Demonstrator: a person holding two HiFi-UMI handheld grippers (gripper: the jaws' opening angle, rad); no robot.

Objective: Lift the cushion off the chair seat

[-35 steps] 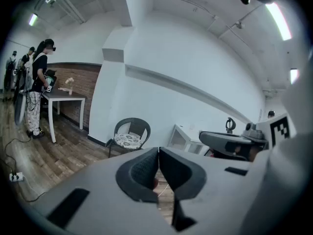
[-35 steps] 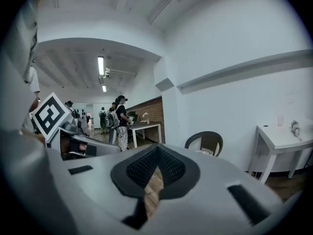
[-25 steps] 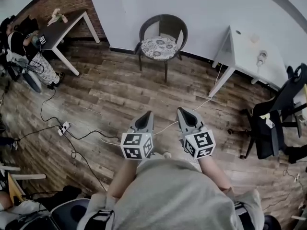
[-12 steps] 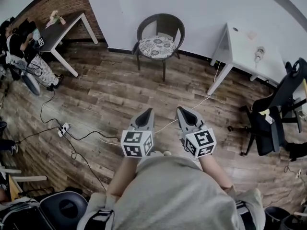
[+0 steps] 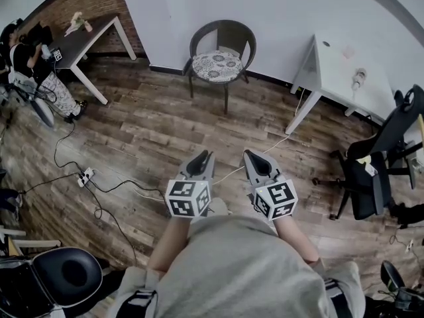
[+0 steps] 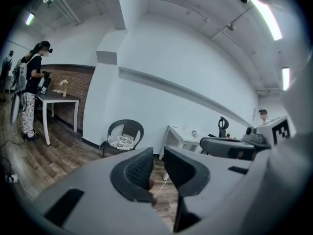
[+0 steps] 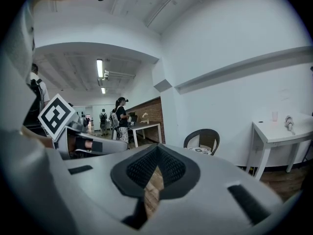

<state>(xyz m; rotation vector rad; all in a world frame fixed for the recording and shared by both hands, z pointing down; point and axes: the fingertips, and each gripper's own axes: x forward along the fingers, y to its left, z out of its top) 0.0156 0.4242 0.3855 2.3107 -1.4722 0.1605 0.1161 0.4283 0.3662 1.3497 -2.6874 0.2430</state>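
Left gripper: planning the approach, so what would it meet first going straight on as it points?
Way looks free: the left gripper, fingers just opened further and empty, faces only open wood floor, roughly toward the gap between chair and white table; depth unclear.

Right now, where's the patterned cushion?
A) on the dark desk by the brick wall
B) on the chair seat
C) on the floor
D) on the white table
B: the patterned cushion lies flat on the seat of the wicker chair, which stands against the white wall.
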